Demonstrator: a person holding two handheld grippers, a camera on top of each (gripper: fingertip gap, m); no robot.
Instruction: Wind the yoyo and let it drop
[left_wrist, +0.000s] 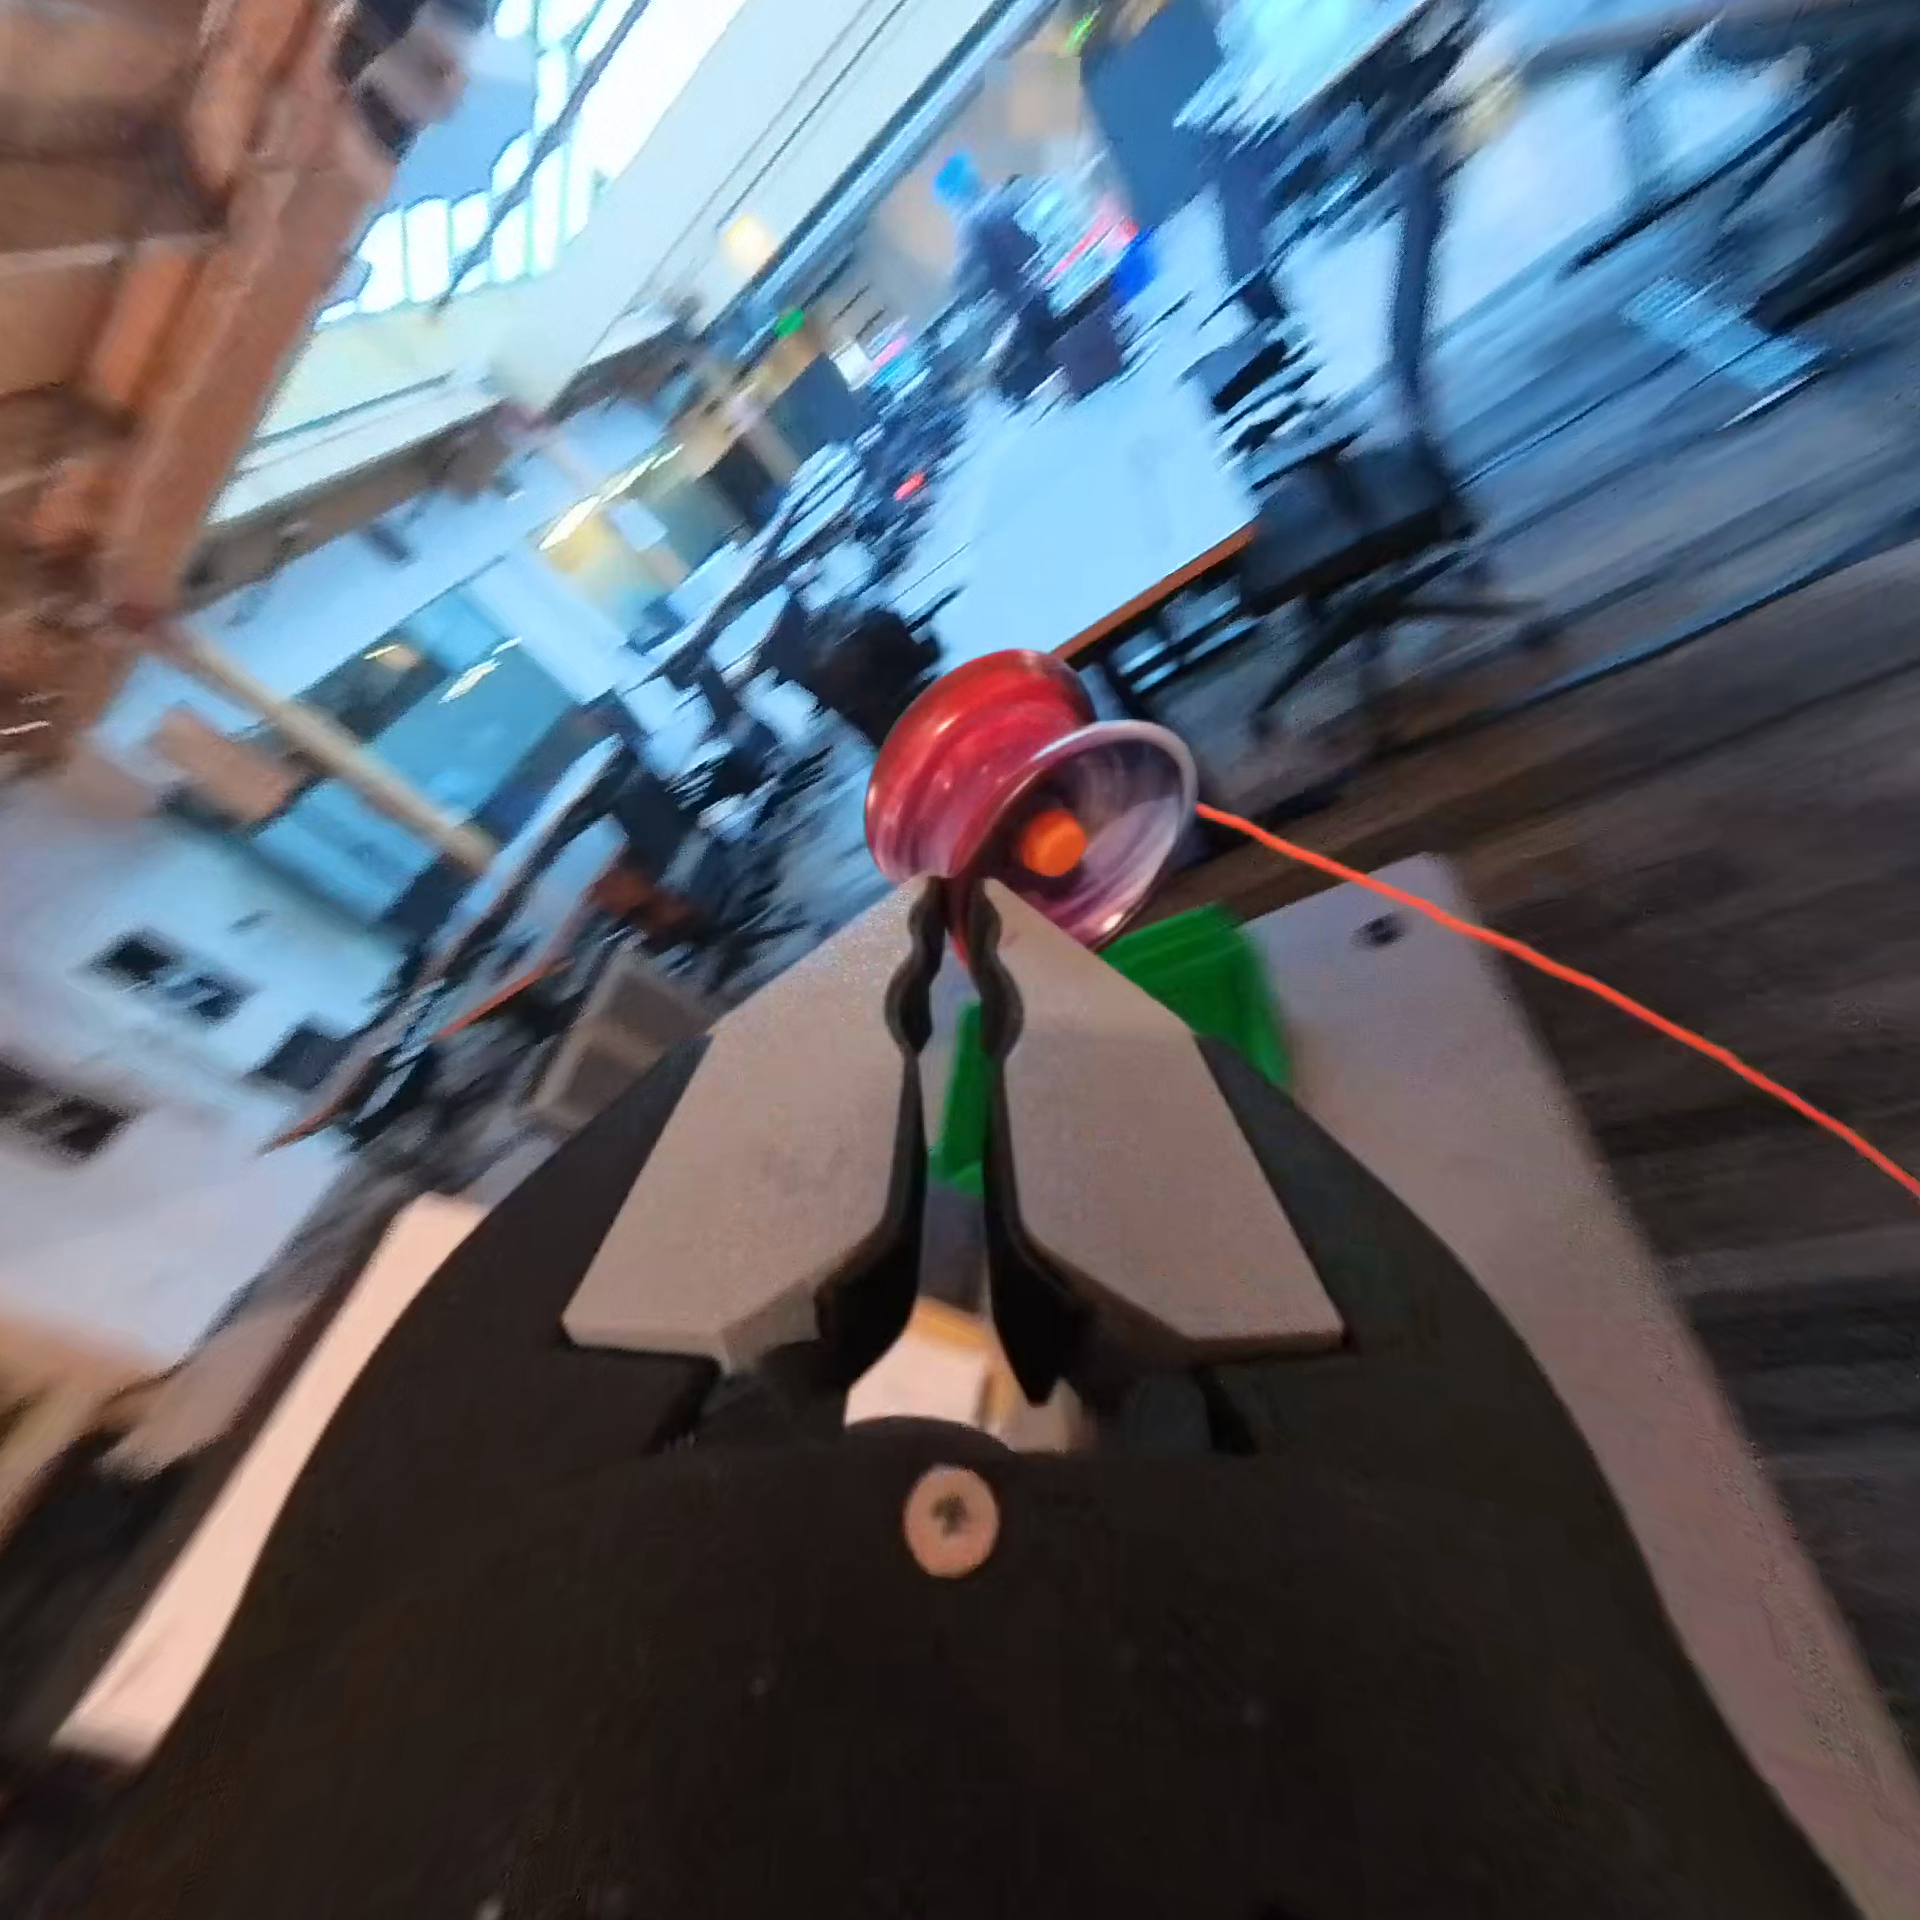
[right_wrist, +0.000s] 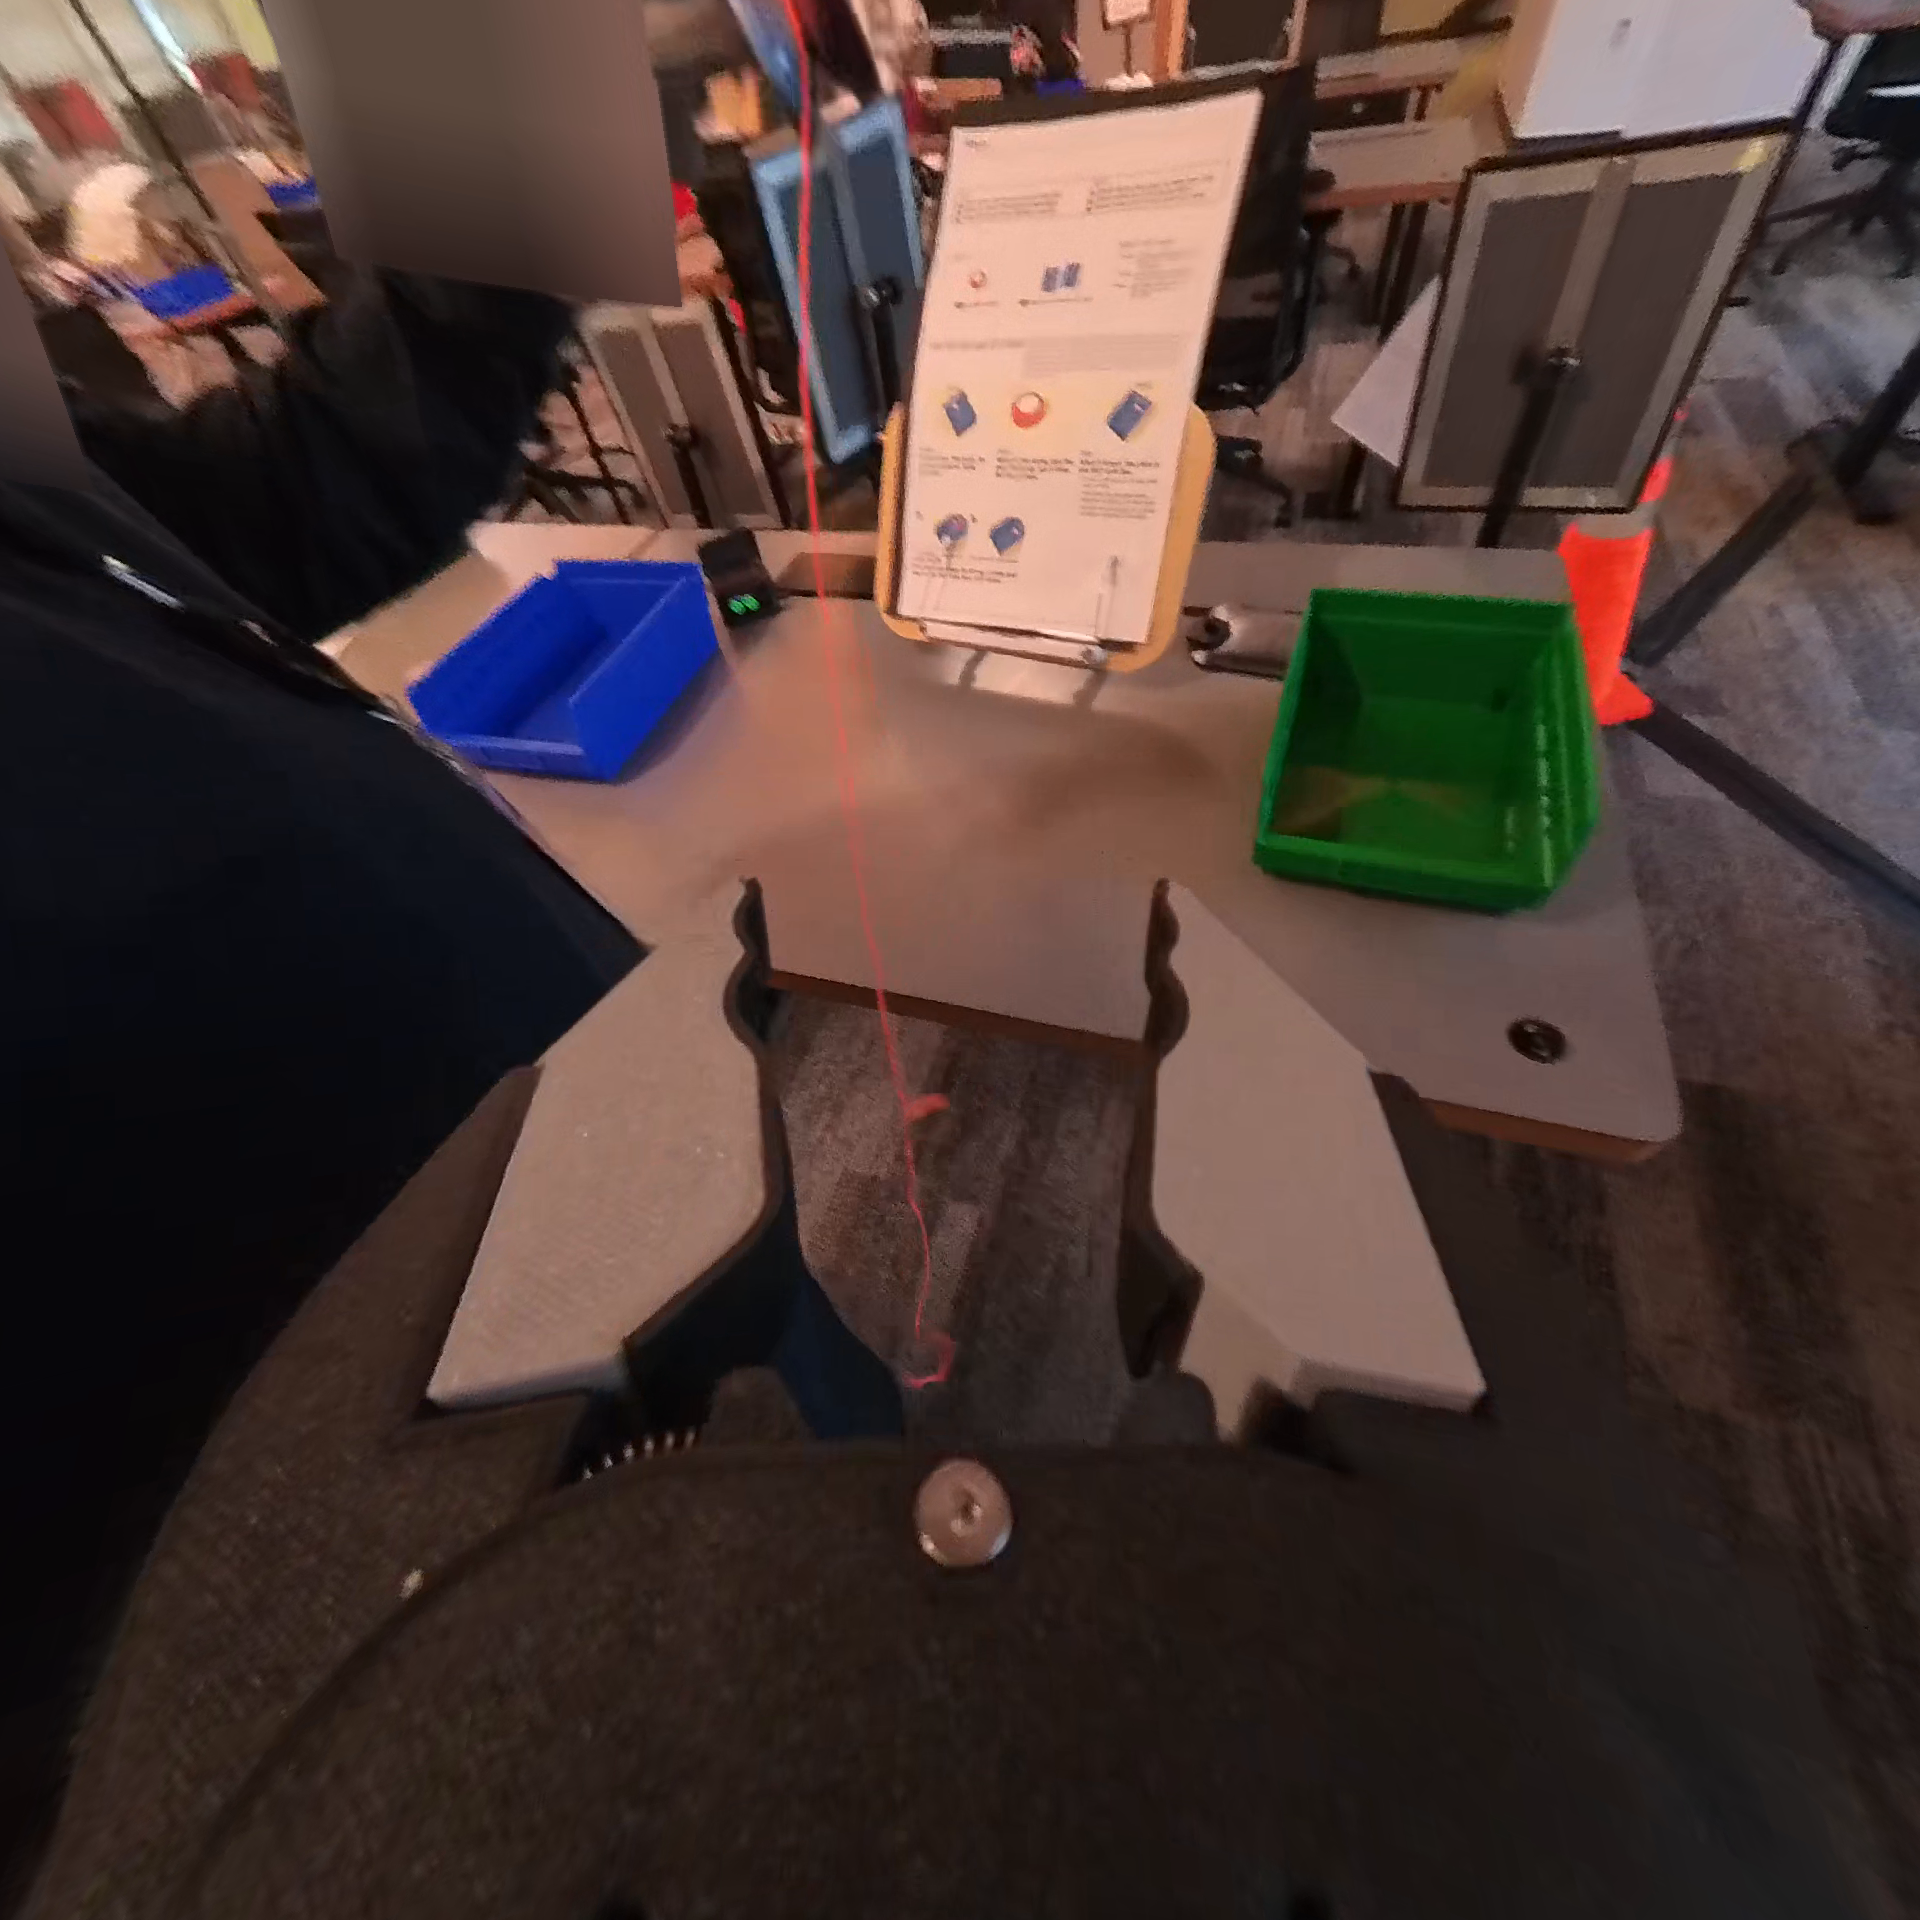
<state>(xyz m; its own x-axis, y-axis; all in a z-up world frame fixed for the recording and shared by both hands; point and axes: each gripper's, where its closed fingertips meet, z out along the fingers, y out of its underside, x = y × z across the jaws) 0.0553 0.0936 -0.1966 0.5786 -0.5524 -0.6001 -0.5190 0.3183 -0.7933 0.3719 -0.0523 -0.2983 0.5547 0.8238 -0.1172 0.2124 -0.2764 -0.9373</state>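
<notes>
Right gripper (right_wrist: 954, 904) open, string (right_wrist: 831, 623) seemingly loose

Print on the instruction sheet (right_wrist: 1070, 343) (propped on a stand) is too blurred to read

A printed instruction sheet on a tan wooden stand (right_wrist: 1049, 416) stands upright at the back of the grey table (right_wrist: 987, 790). Left of the stand lies an open blue plastic bin (right_wrist: 566, 675), with a small black device (right_wrist: 740, 582) (green lights glowing) between them. Right of the stand sits a green plastic bin (right_wrist: 1423, 748), an orange traffic cone (right_wrist: 1605, 613) just beyond it.
</notes>
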